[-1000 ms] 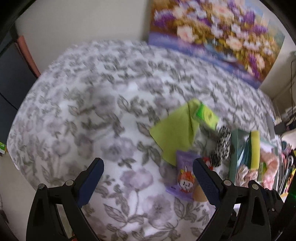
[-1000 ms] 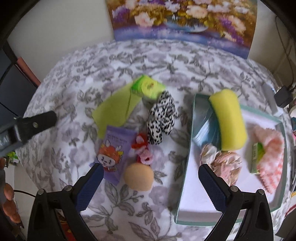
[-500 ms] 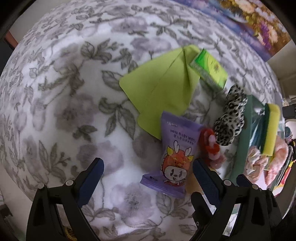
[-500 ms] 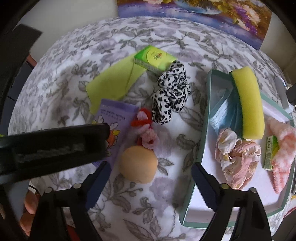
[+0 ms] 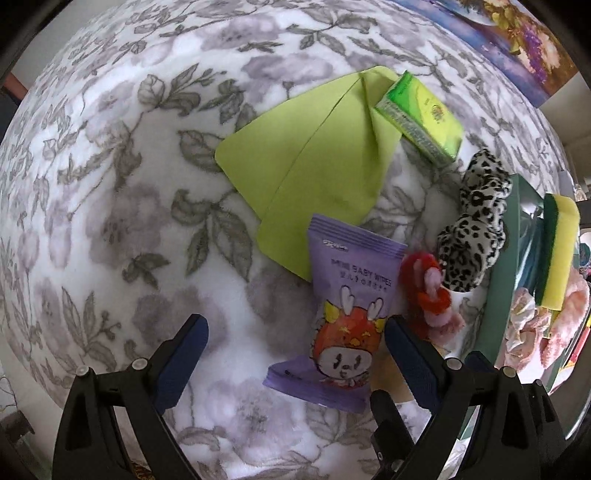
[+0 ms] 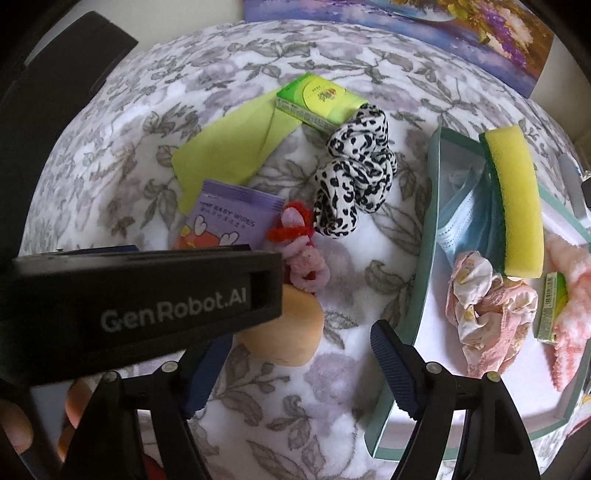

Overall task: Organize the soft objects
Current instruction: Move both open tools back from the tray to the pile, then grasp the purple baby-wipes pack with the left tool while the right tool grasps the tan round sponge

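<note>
On the floral blanket lie a purple baby wipes pack [image 5: 349, 317] [image 6: 229, 219], a green cloth [image 5: 314, 162] [image 6: 225, 147], a green tissue pack [image 5: 421, 114] [image 6: 321, 101], a leopard scrunchie [image 5: 471, 225] [image 6: 354, 173], a red and pink hair tie [image 5: 428, 295] [image 6: 299, 243] and an orange sponge ball [image 6: 284, 332]. My left gripper [image 5: 295, 350] is open, low over the wipes pack, its right finger at the pack's edge. My right gripper [image 6: 303, 365] is open just above the orange ball. The left gripper's body [image 6: 147, 295] hides part of the wipes pack in the right wrist view.
A teal-rimmed tray [image 6: 424, 236] [image 5: 506, 266] at the right holds a yellow sponge [image 6: 517, 199], a blue face mask [image 6: 465, 218], a pink floral scrunchie [image 6: 484, 306], a peach fluffy item [image 6: 572, 295] and a small green pack [image 6: 550, 306]. A flower painting [image 6: 461, 26] leans at the back.
My left gripper has moved forward and down towards the wipes pack, crossing into the right wrist view. My right gripper has come lower and closer to the orange ball.
</note>
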